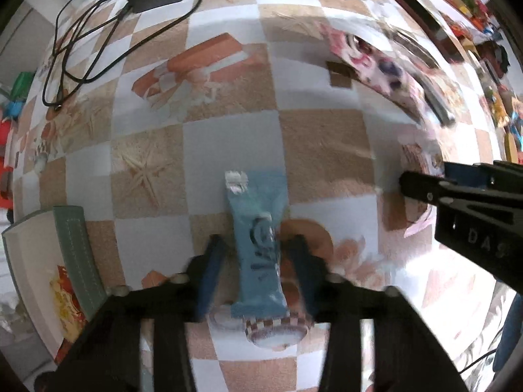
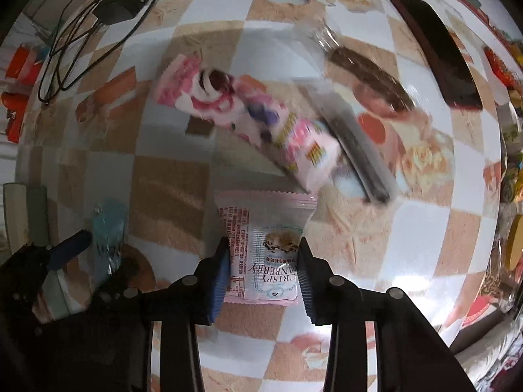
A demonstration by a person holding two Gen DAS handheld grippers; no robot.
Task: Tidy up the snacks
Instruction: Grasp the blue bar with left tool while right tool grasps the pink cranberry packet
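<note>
On the checkered tablecloth (image 2: pixel 170 176) I see these, largest first:
Pink snack pack (image 2: pixel 248 121): lying slantwise, beyond my right gripper.
Blue snack bar (image 1: pixel 258 245): between my left gripper's (image 1: pixel 258 261) pads; I cannot tell whether they press it.
Cranberry crisp packet (image 2: pixel 264 254): flat, clamped at both sides by my right gripper (image 2: pixel 263 258).

You see five snack packets: one blue (image 2: pixel 108 228), two pink (image 2: pixel 264 258) (image 2: pixel 251 114), two dark (image 2: pixel 372 78) (image 2: pixel 356 150); one black charger (image 2: pixel 121 3).
</note>
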